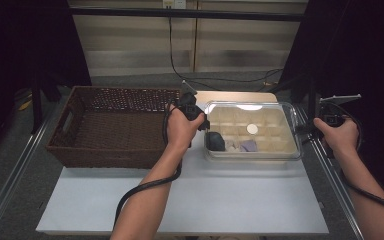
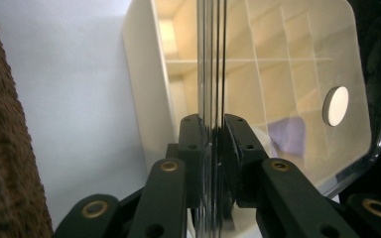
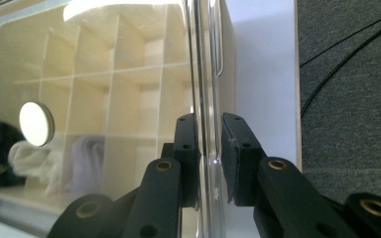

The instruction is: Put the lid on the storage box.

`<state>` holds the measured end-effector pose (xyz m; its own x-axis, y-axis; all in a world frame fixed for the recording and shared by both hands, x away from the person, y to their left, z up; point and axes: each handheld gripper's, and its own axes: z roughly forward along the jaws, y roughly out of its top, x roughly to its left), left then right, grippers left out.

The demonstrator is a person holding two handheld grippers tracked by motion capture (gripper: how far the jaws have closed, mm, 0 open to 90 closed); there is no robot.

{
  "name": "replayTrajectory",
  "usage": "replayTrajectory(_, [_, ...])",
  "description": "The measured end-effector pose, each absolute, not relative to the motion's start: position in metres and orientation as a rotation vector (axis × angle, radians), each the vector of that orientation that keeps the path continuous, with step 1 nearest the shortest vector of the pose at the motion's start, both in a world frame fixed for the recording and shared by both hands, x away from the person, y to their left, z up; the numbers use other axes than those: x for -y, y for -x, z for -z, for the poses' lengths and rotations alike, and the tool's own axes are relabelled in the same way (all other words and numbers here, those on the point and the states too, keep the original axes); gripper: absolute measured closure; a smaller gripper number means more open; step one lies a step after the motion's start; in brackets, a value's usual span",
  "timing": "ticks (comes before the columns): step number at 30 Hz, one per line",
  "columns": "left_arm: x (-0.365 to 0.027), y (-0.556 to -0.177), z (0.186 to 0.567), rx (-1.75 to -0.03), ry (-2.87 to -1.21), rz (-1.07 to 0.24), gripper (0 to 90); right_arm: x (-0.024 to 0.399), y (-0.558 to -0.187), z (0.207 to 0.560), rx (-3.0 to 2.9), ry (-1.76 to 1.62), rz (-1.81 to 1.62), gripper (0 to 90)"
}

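The left gripper [image 2: 217,144] is closed on the left edge of the clear lid [image 1: 252,131]; the right gripper [image 3: 209,144] is closed on its right edge; the lid is over the divided box [image 1: 254,152], which stands on the table [image 1: 190,200] just beside the basket [image 1: 115,127].

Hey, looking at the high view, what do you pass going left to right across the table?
Wicker basket → left tongs pinching the clear lid's left edge → divided box under the clear lid → right tongs pinching its right edge.
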<state>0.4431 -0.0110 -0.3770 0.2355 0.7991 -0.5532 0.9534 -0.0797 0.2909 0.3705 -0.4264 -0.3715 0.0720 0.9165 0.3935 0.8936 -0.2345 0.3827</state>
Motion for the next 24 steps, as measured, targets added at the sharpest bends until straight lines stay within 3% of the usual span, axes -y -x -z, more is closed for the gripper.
replayTrajectory(4, [0.011,-0.445,0.379,-1.55,-1.963,0.263,72.8,0.427,-0.376,0.384,-1.917,-2.251,-0.975,68.5])
replayTrajectory(7, [0.01,-0.442,0.38,-1.458,-1.983,0.175,63.1,0.424,-0.373,0.386,-1.913,-2.21,-1.031,69.2])
replayTrajectory(9, [0.01,-0.44,0.38,-1.469,-1.978,0.217,64.1,0.421,-0.37,0.385,-1.944,-2.166,-1.01,65.6])
replayTrajectory(13, [0.011,-0.429,0.377,-1.459,-2.0,0.246,66.0,0.415,-0.358,0.377,-1.987,-2.111,-0.969,68.7])
replayTrajectory(24, [0.005,-0.393,0.365,-1.378,-2.094,0.179,71.2,0.391,-0.306,0.367,-2.172,-1.964,-0.922,77.0])
